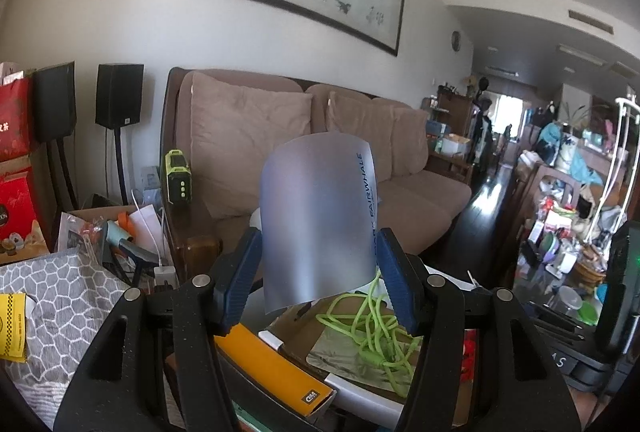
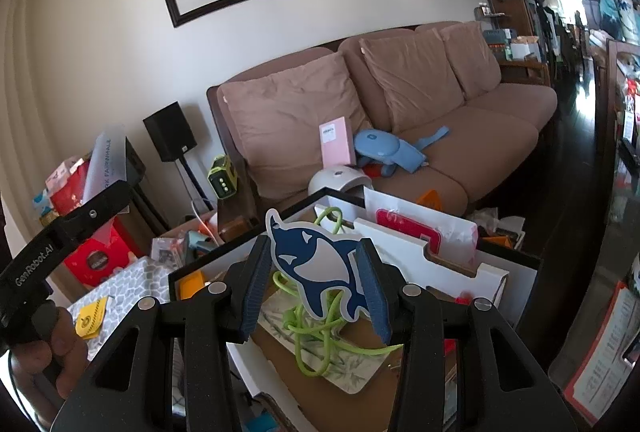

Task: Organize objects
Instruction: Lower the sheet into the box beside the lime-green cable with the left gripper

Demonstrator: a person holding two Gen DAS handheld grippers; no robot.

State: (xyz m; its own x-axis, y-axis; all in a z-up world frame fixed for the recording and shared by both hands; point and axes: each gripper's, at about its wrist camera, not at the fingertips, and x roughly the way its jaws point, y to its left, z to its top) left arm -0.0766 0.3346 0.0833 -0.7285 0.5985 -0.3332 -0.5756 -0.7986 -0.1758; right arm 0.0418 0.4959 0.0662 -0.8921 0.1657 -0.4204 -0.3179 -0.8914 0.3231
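Note:
My left gripper (image 1: 318, 264) is shut on a frosted translucent plastic sheet (image 1: 318, 216) with blue lettering, bowed between the blue pads and held upright above a cluttered box. The sheet also shows in the right wrist view (image 2: 105, 164), above the left gripper's black body. My right gripper (image 2: 316, 272) is shut on a blue and white whale-shaped card (image 2: 316, 264), held above the same box. A tangled green cable (image 1: 372, 332) lies in the box below both grippers and also shows in the right wrist view (image 2: 316, 332).
The black-rimmed box (image 2: 532, 262) holds a white board, an orange box (image 1: 272, 368) and a bamboo-print mat (image 2: 348, 368). A brown sofa (image 2: 460, 136) stands behind with a pink box and a blue toy. A grey patterned bag (image 1: 60, 296) sits at left.

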